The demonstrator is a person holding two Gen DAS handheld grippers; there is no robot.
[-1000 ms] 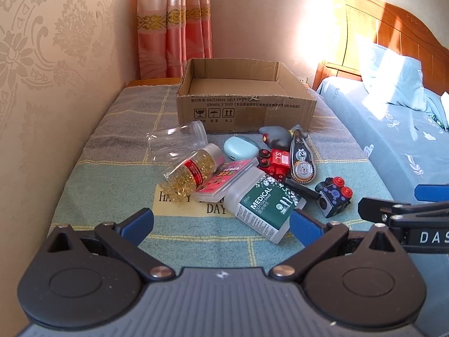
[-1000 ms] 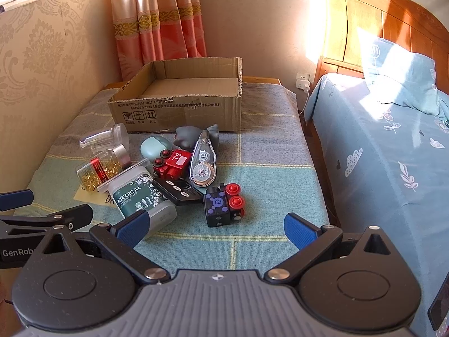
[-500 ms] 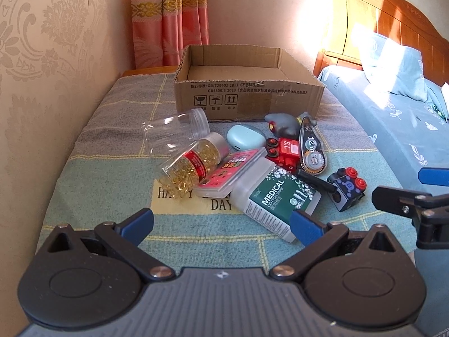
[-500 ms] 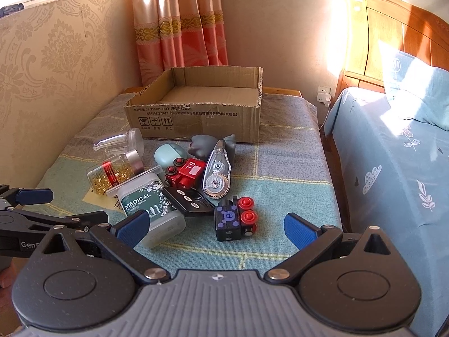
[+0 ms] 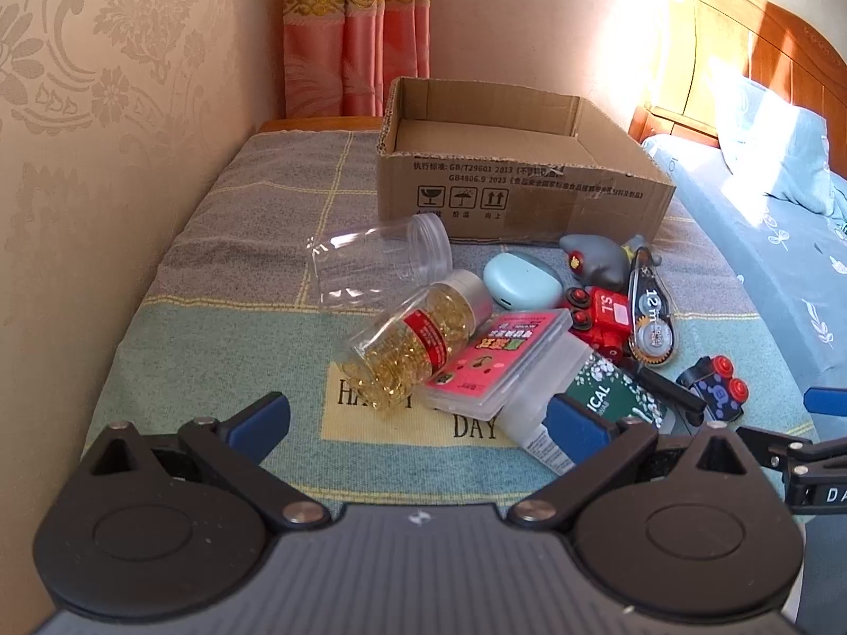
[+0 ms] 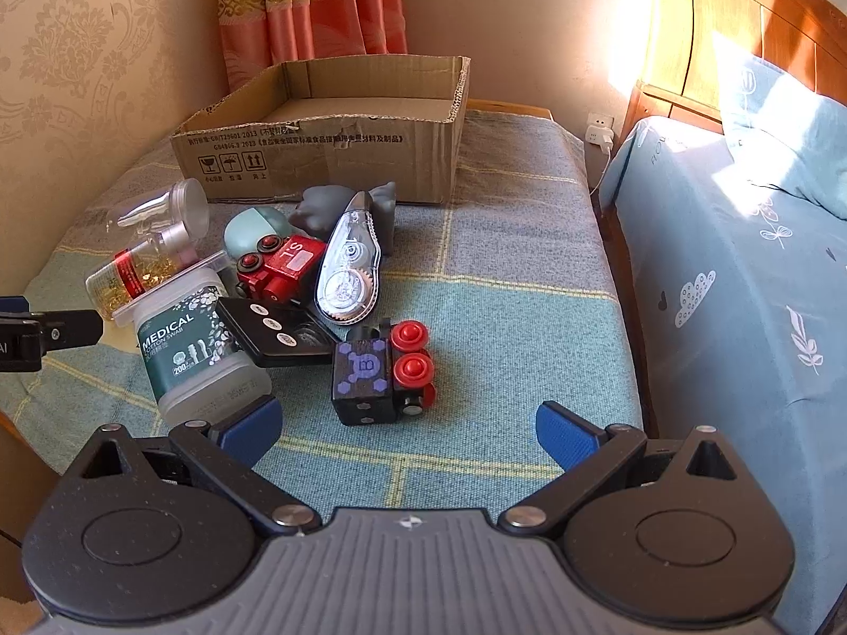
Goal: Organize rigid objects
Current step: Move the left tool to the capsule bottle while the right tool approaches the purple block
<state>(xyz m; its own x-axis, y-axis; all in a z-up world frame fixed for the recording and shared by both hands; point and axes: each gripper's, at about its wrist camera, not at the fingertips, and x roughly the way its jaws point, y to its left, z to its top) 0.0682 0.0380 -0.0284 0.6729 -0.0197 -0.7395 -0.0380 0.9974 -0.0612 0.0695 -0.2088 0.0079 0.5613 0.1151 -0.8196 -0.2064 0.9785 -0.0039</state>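
A pile of small items lies on the cloth-covered table in front of an open cardboard box. It holds a capsule bottle, a clear jar, a pink card case, a green "MEDICAL" swab tub, a red toy train, a correction tape, a black remote and a black-and-red toy block. My left gripper is open just before the capsule bottle. My right gripper is open just before the toy block.
A wallpapered wall runs along the table's left side. A curtain hangs behind the box. A bed with blue bedding and a wooden headboard stands to the right, across a narrow gap. A mint case and a grey toy lie near the box.
Both grippers have moved forward and lower toward the pile, so the items look larger. Both stay open. No item has moved.
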